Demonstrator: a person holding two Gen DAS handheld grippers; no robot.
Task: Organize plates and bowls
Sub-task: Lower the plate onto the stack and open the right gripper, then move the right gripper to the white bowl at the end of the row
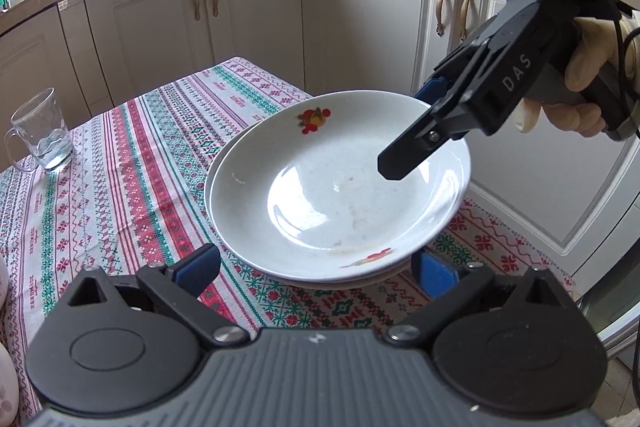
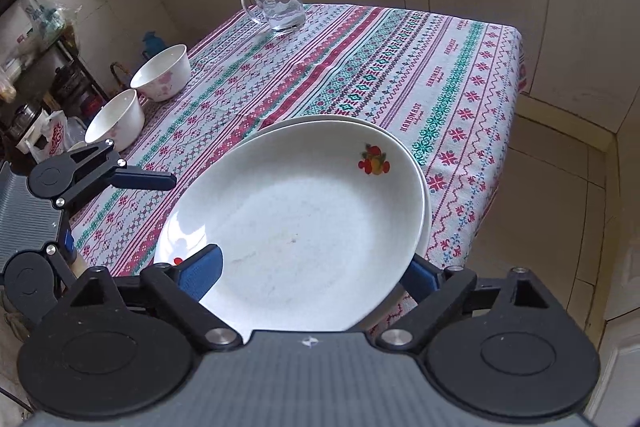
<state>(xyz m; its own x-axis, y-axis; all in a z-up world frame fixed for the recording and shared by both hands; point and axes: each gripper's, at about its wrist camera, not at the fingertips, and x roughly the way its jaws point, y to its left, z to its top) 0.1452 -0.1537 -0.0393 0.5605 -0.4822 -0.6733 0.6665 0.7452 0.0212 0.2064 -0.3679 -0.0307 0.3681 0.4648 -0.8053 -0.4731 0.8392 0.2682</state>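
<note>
My right gripper has its jaws spread wide, straddling the near rim of the top plate: one blue pad sits over the plate's inner slope, the other just outside and below the rim. As far as I can see, neither pad presses on the china. That plate lies on a second plate directly beneath, only an offset edge of it showing, so the pair is stacked right in front of my jaws on the patterned tablecloth. My left gripper is also spread, nothing between its pads, with the stack just ahead of its fingertips. Two white bowls stand unstacked, well off to the left of my right jaws, and a glass mug is far ahead.

I judge the plates stiff, glazed, slippery and breakable, with some weight. The rim is the only place to pinch, squarely, one pad above and one below. The bowls look lighter; I would take each by its wall at the lip.
</note>
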